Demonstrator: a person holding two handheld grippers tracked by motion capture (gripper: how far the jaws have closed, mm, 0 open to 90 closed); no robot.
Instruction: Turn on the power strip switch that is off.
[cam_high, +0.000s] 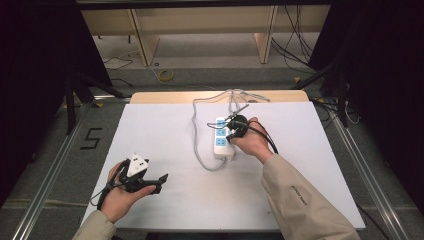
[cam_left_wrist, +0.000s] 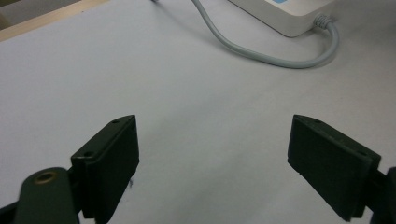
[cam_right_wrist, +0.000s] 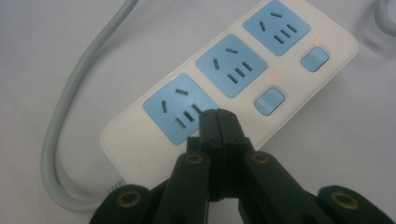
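White paper or cloth covers the table (cam_high: 165, 135) from the near edge almost to the far one, where a strip of bare wood shows. Closest to the person's side, the left gripper (cam_high: 159, 182) rests low over the bare white surface in the left hand (cam_high: 122, 192), with a grey three-cornered plate on top. In the left gripper view its two black jaws stand wide apart with nothing between them, only blank table under the gap (cam_left_wrist: 212, 154). It sits well apart from the work going on to its right.

Farther in, near the middle of the table, lies a white power strip (cam_high: 222, 140) with three pale blue sockets in a row and its long side running away from the person. The right hand (cam_high: 252, 142) comes in over it, sleeve in a beige jacket, holding the right gripper (cam_high: 231, 136) pointed down at the strip. In the right gripper view the jaws are pressed together with nothing held, and their joined tips (cam_right_wrist: 217, 114) sit at the edge of the nearest blue socket (cam_right_wrist: 180, 109), beside its slots; whether they touch the face I cannot tell. Two blue switch buttons (cam_right_wrist: 269, 101) show beside the other two sockets, each with a tiny red light next to it.

A grey cable (cam_high: 200, 150) leaves the near end of the strip, loops round on the left side and runs up toward the far edge of the table, where more grey cord lies bunched (cam_high: 235, 97).

Beyond the table are the floor, a yellow coil of wire, wooden shelving legs and black cables.
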